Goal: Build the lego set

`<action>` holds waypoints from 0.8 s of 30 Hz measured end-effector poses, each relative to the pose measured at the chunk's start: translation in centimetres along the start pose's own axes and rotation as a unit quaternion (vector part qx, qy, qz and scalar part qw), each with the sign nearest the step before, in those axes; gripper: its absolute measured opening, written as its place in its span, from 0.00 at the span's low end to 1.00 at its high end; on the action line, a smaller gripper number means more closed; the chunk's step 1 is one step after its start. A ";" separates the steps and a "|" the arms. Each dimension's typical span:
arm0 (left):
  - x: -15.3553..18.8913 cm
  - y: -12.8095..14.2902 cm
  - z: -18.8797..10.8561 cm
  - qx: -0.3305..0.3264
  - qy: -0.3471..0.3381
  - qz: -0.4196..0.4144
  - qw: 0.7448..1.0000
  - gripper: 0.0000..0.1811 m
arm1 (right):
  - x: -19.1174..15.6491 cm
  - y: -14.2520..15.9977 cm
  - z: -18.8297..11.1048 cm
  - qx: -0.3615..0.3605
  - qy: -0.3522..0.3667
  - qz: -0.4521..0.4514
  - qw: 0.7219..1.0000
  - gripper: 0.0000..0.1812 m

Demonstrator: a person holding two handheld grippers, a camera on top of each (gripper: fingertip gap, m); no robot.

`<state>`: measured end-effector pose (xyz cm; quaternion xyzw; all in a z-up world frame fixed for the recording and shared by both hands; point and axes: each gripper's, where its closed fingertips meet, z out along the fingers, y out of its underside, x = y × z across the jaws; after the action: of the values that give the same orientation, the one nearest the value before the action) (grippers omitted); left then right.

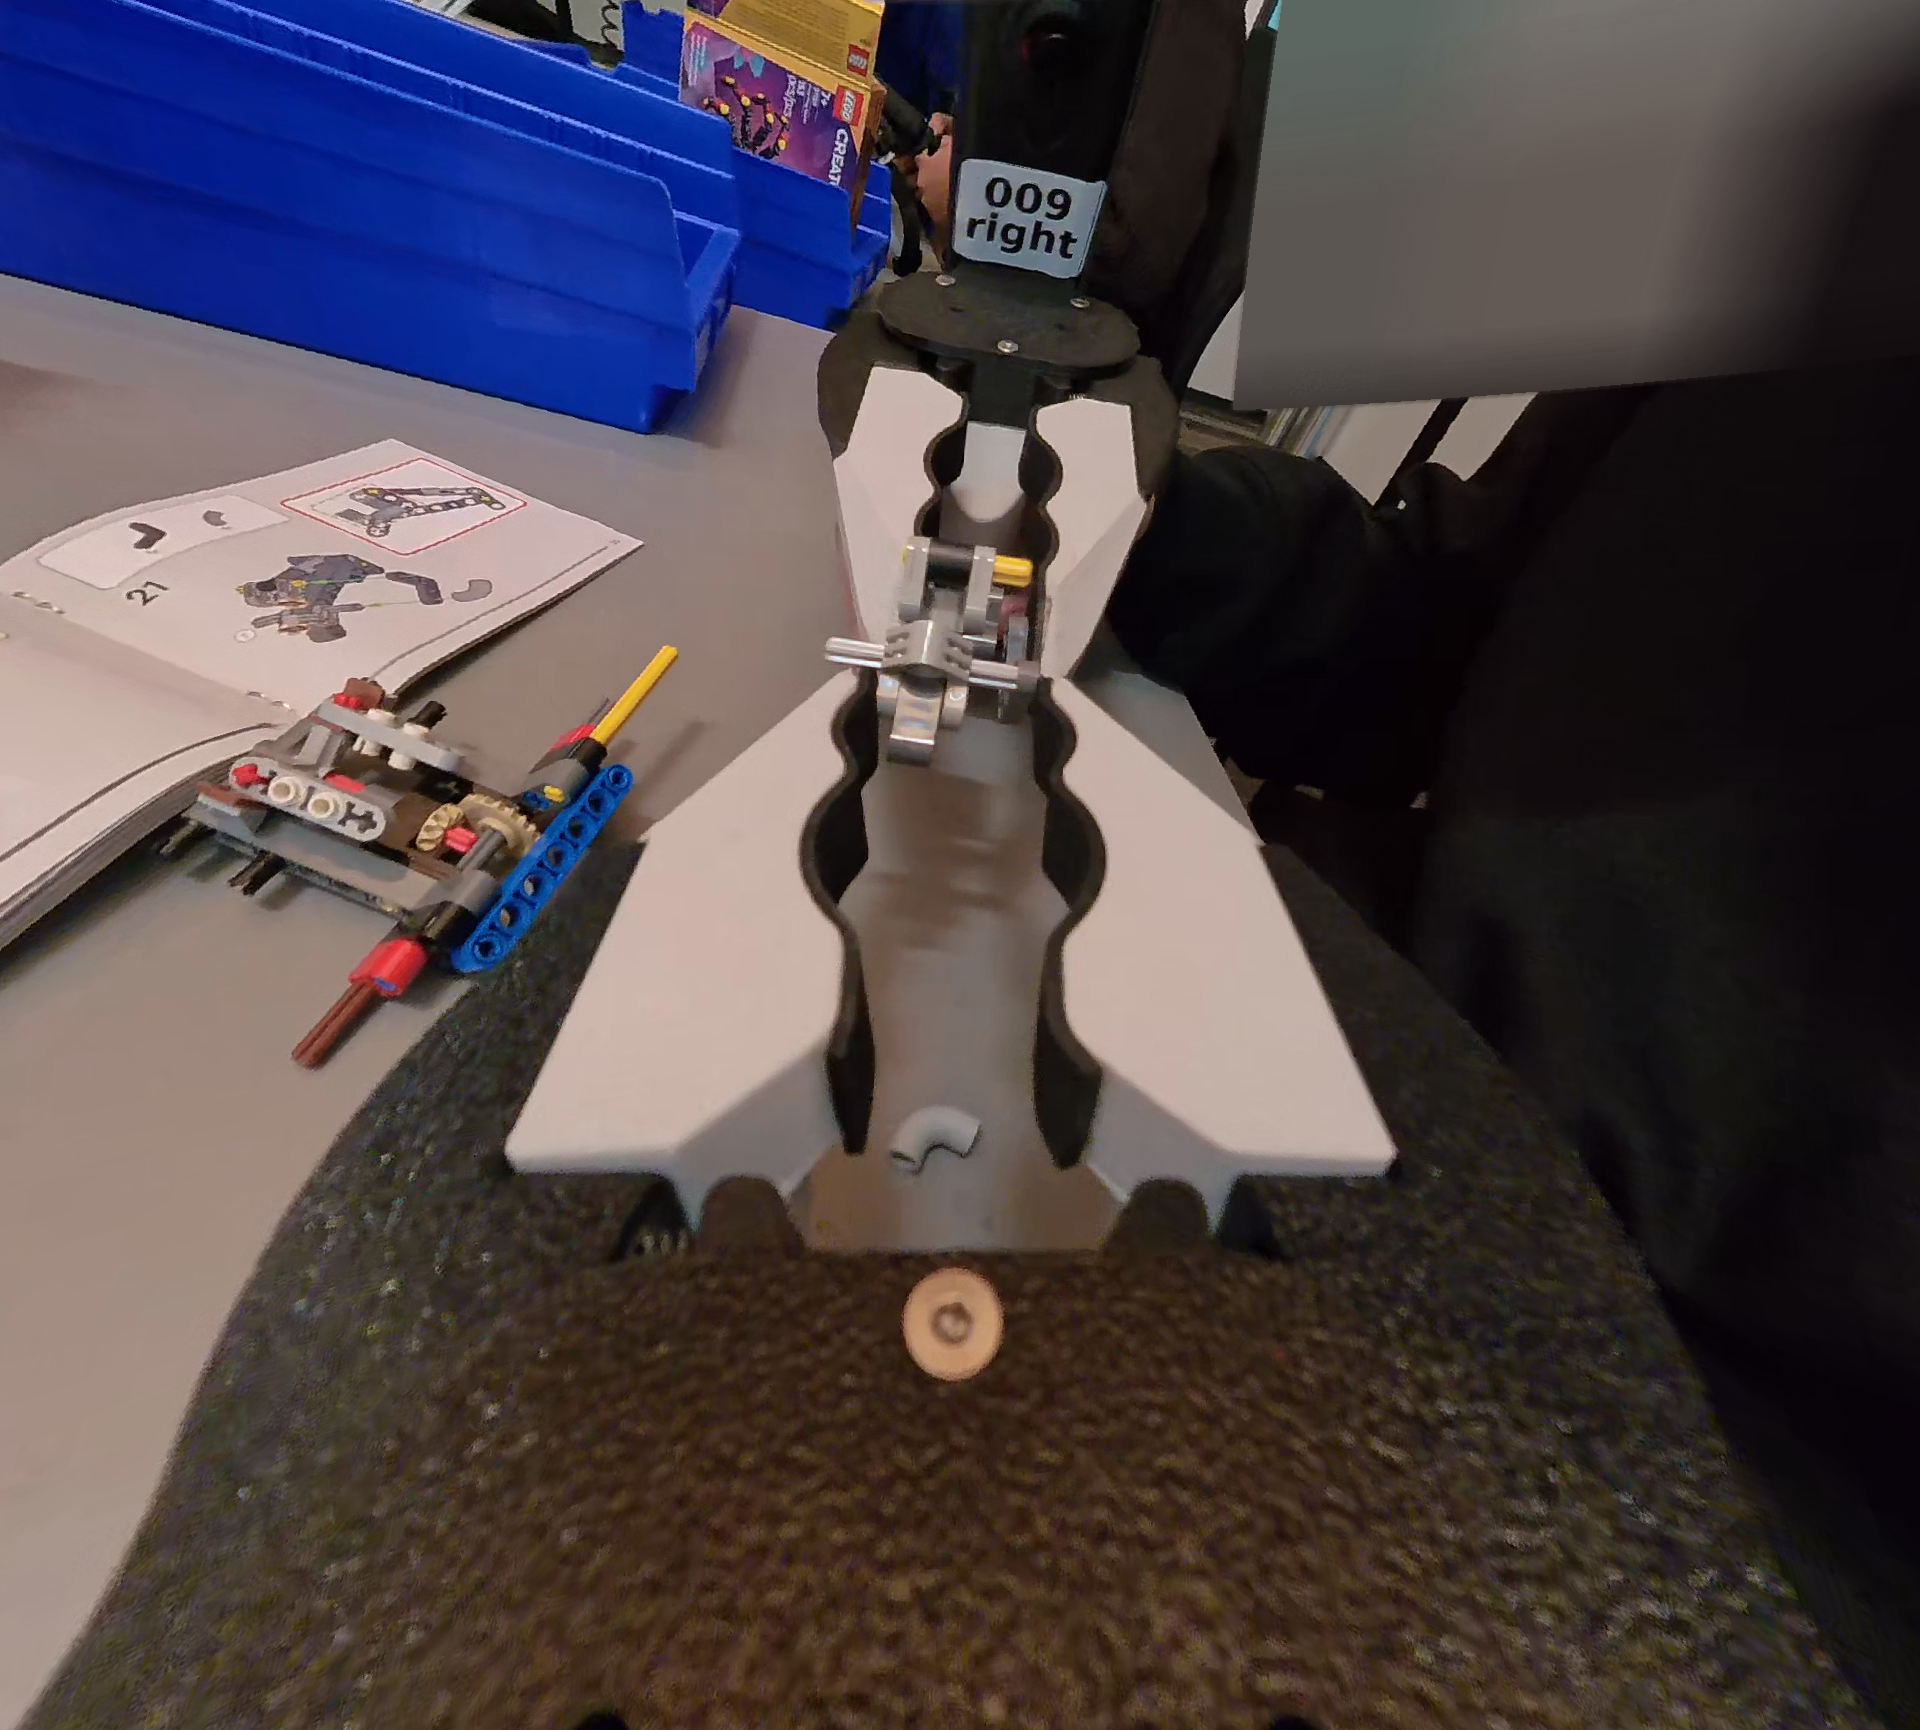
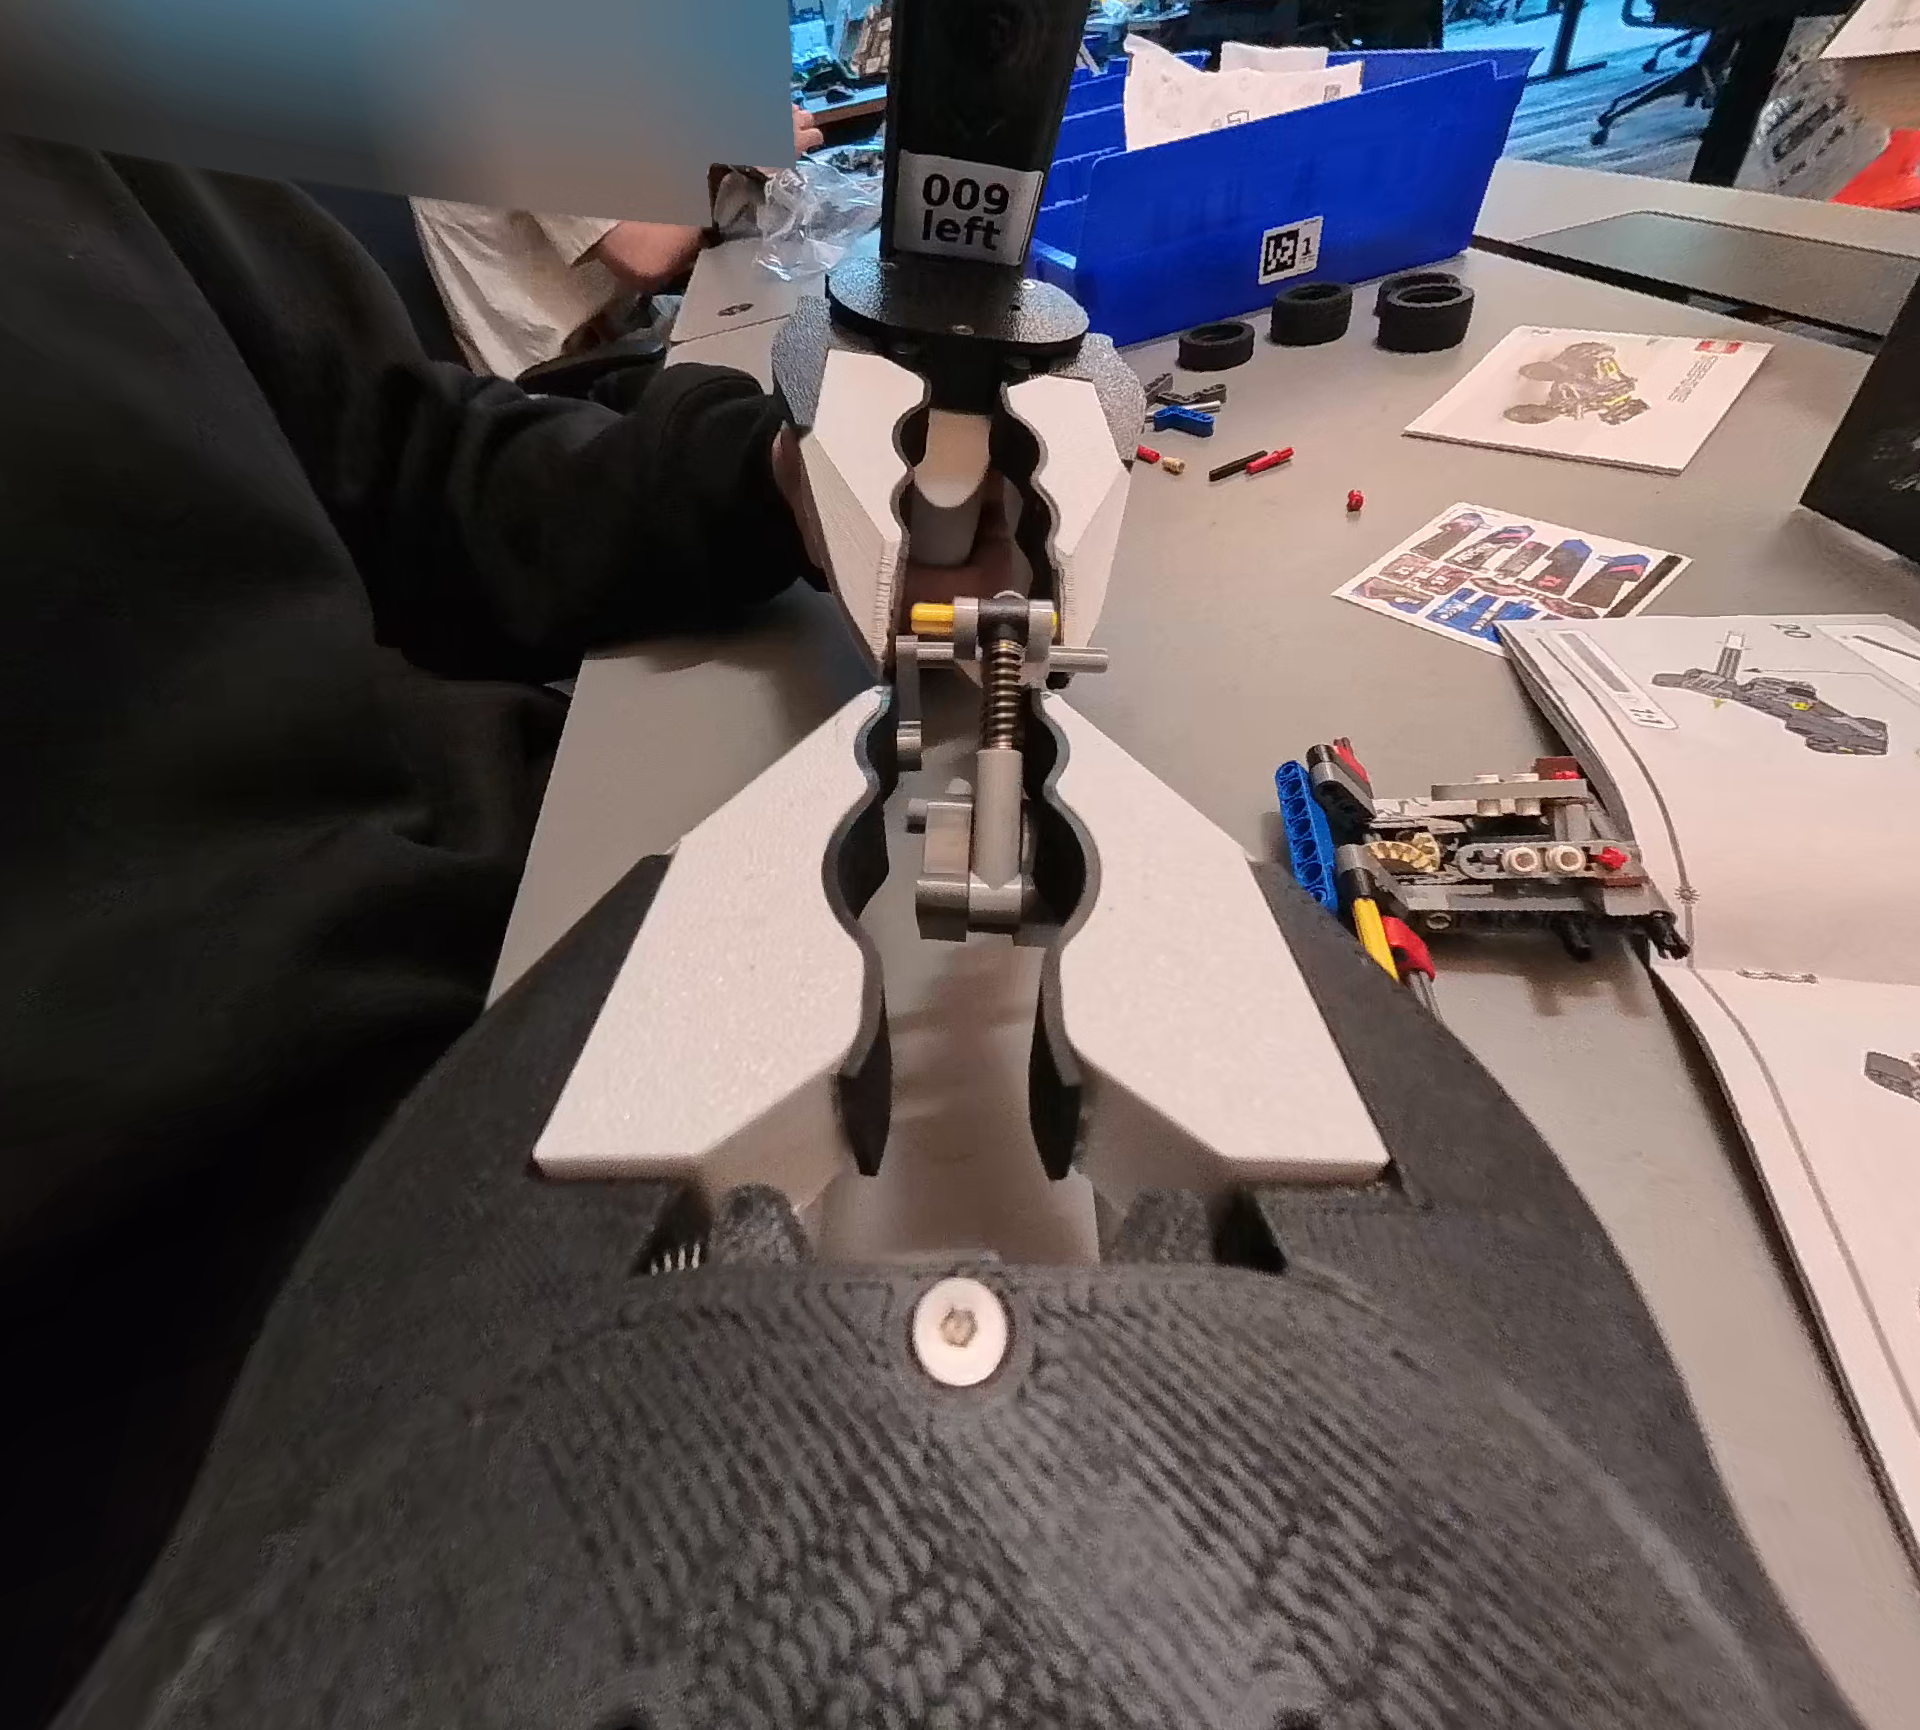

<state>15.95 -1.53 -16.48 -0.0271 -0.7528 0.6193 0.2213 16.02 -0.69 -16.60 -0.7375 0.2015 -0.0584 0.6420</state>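
A small grey sub-assembly (image 1: 925, 657) with a yellow pin and a black spring shock absorber (image 2: 1000, 693) hangs above the table's near edge between my two grippers, which face each other tip to tip. My left gripper (image 1: 945, 698) is shut on one end of it. My right gripper (image 2: 966, 709) is shut on the other end, with the shock absorber's grey body lying between its fingers. The right gripper also shows in the left wrist view (image 1: 961, 631), and the left gripper in the right wrist view (image 2: 977, 641). The partly built chassis (image 1: 416, 807) with blue beam lies on the table (image 2: 1486, 859).
An open instruction booklet (image 1: 260, 558) lies by the chassis (image 2: 1766, 745). Blue bins (image 1: 364, 174) stand at the back (image 2: 1299, 174). Three black tyres (image 2: 1320, 314), loose small pieces (image 2: 1247, 462), a sticker sheet (image 2: 1507, 574) and set boxes (image 1: 790, 80) are around. A person's black sleeve (image 2: 520, 485) is close. Less than 4 cm separates the two grippers' tips.
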 end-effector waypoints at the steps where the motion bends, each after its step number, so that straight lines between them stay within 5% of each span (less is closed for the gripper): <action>1: 0.0 -0.1 0.0 0.002 0.001 0.005 1.000 0.15 | 0.0 0.0 0.0 0.001 -0.001 0.001 1.000 0.12; 24: 0.2 0.2 -0.1 -0.004 0.017 -0.022 1.000 0.14 | -0.1 0.4 0.2 -0.014 0.002 -0.007 1.000 0.11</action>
<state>15.77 -1.34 -16.55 -0.0222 -0.7515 0.6112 0.2473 15.93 -0.46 -16.97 -0.7478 0.1986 -0.0611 0.6306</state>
